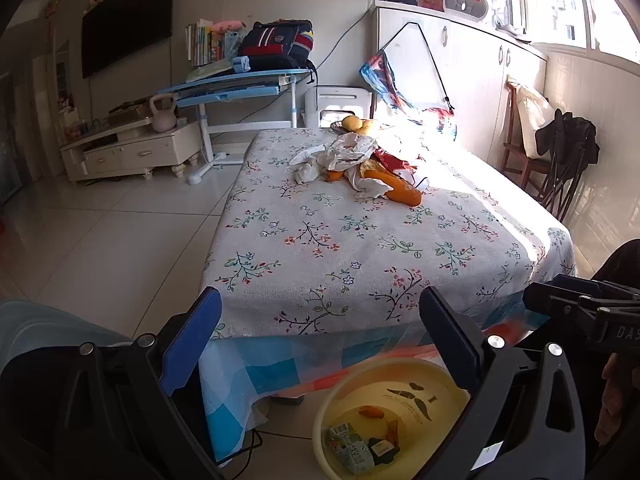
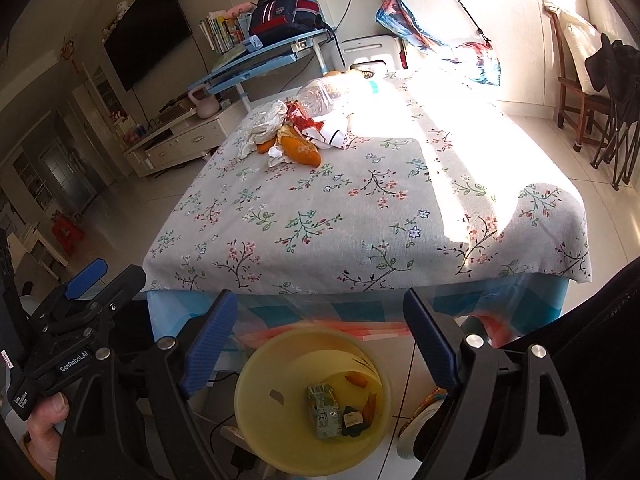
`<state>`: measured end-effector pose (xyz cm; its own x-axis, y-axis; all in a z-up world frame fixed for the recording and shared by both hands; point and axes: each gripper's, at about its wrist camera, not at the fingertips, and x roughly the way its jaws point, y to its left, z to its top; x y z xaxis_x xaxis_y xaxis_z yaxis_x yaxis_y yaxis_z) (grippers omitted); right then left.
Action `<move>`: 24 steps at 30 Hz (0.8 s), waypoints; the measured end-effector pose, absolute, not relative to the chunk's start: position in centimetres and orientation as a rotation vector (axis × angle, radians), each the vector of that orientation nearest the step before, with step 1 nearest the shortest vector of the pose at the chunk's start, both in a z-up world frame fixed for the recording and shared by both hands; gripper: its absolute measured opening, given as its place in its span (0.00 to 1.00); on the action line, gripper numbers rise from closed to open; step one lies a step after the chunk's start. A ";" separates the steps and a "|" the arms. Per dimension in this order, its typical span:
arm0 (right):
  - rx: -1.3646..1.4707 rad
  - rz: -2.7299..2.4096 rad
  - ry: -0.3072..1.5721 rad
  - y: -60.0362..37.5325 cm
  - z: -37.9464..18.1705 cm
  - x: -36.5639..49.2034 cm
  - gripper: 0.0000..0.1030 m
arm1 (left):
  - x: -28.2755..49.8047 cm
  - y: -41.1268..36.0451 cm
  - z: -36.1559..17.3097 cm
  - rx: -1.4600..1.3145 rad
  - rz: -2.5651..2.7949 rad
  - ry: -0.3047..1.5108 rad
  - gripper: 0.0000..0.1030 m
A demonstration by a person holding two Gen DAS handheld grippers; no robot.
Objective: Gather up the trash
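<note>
Looking along the left gripper (image 1: 320,340): jaws spread wide, nothing between the blue pads (image 1: 192,344), hanging past the near edge of the table (image 1: 360,248). Flowered cloth (image 1: 312,220) over the top, blue checked cloth (image 1: 248,364) hanging below it. Trash pile (image 1: 360,168) at 12 o'clock, far half of the tabletop: crumpled white paper (image 1: 344,152), orange peels (image 1: 400,188), red wrapper (image 1: 390,160) tucked behind. Fruit bowl (image 1: 356,124) beyond the pile, at the far edge. Yellow bucket (image 1: 384,420) on the floor at 6 o'clock, just under the right-hand pad; inside it a green carton (image 1: 348,448), a dark packet (image 1: 382,448) and peel scraps (image 1: 372,412). Right gripper's black frame poking in at 3 o'clock.

Looking along the right gripper (image 2: 320,344): jaws likewise released, empty, held directly above the bucket (image 2: 256,380). Same carton (image 2: 324,412), packet (image 2: 354,420) and scraps (image 2: 358,378) on the bucket floor. Pile (image 2: 292,136) at 11 o'clock on the table (image 2: 360,216), with a clear plastic bottle (image 2: 332,94) lying on its side touching the far side of it. Strong sun across the right half of the cloth (image 2: 280,216). Left gripper (image 2: 86,284) at 9 o'clock, hand (image 2: 44,428) wrapped round its handle. Television (image 2: 148,32) on the wall at 10 o'clock, blue desk (image 2: 264,60) with a backpack (image 2: 288,10) farther back.
</note>
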<state>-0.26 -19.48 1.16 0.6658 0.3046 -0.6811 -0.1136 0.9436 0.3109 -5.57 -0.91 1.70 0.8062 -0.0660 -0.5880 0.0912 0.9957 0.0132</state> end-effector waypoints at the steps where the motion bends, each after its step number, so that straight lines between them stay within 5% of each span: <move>1: 0.251 0.239 0.811 -19.5 1.2 -0.3 0.81 | -5.5 -0.9 1.7 0.042 -0.081 0.628 0.93; 24: 0.215 0.241 0.809 -18.6 1.3 -0.6 0.81 | -5.6 -0.8 1.9 0.057 -0.049 0.631 0.93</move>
